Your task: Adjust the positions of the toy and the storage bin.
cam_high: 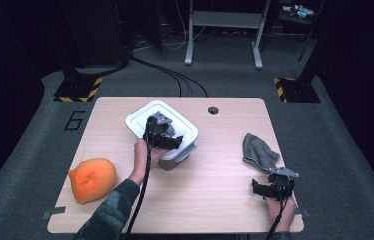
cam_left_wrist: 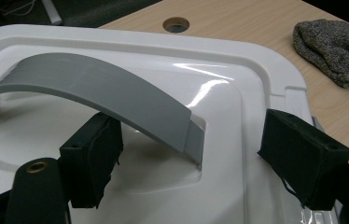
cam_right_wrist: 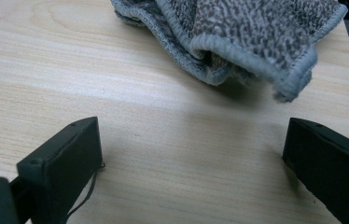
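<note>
A white-lidded grey box (cam_high: 179,158) stands in the middle of the table. Its lid (cam_left_wrist: 256,84) carries an arched grey handle (cam_left_wrist: 98,88). My left gripper (cam_high: 167,136) hovers right over the lid, open, its jaws either side of the handle's near end (cam_left_wrist: 192,140) without touching it. A crumpled grey cloth (cam_high: 259,152) lies at the right of the table. Just short of it, near the front edge, my right gripper (cam_high: 273,186) is open and low over bare wood. The cloth (cam_right_wrist: 238,28) lies ahead of those jaws, and nothing sits between them.
An orange rounded soft object (cam_high: 92,178) rests at the table's left front. A small round hole (cam_high: 213,110) is in the tabletop behind the box. Beyond the table are floor cables and a metal stand (cam_high: 224,30).
</note>
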`<state>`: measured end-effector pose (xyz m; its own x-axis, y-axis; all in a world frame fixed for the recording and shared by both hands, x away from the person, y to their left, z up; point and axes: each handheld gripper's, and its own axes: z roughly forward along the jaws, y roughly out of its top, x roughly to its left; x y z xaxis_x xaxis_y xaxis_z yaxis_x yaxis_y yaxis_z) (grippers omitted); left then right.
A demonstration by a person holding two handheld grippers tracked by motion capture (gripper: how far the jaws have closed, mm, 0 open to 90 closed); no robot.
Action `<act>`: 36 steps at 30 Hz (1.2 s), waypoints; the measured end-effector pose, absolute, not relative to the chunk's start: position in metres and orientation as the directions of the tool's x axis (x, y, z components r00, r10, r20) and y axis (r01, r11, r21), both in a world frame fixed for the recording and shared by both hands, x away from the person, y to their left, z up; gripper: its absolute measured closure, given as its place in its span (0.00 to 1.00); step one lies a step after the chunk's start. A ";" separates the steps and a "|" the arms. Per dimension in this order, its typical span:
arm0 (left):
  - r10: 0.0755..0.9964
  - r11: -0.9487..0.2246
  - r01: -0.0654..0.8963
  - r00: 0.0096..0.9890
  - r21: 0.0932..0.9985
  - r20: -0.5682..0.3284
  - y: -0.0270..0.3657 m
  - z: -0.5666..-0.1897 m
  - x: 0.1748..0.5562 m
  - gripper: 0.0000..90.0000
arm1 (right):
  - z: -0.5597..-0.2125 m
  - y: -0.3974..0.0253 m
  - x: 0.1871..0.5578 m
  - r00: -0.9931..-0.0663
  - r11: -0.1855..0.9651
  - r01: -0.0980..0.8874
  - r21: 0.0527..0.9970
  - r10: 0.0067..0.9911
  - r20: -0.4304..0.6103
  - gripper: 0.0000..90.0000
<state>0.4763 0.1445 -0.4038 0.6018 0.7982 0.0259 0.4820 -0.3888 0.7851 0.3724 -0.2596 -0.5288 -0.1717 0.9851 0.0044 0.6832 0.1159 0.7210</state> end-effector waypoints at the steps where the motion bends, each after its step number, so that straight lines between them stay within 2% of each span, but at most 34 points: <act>1: 0.800 -0.386 0.484 0.600 0.786 0.024 0.144 -0.404 0.476 0.23 | -0.529 -0.260 0.372 -0.171 0.116 0.683 0.721 0.985 0.004 0.04; 11: 0.788 -0.396 0.484 0.615 0.780 0.019 0.140 -0.402 0.474 0.23 | -0.529 -0.260 0.372 -0.171 0.116 0.683 0.721 0.985 0.004 0.04; 14: 0.795 -0.400 0.495 0.606 0.772 0.024 0.143 -0.402 0.475 0.16 | -0.529 -0.260 0.372 -0.171 0.116 0.684 0.721 0.985 0.004 0.04; 18: 0.799 -0.405 0.492 0.600 0.770 0.036 0.149 -0.399 0.470 0.14 | -0.529 -0.259 0.372 -0.169 0.113 0.684 0.720 0.986 0.006 0.04; 30: 0.791 -0.411 0.443 0.607 0.797 0.070 0.175 -0.390 0.432 0.11 | -0.526 -0.261 0.371 -0.174 0.108 0.678 0.727 0.985 0.016 0.02; 36: 0.783 -0.418 0.430 0.618 0.800 0.077 0.187 -0.397 0.410 0.11 | -0.510 -0.259 0.359 -0.179 0.110 0.657 0.746 0.984 0.013 0.02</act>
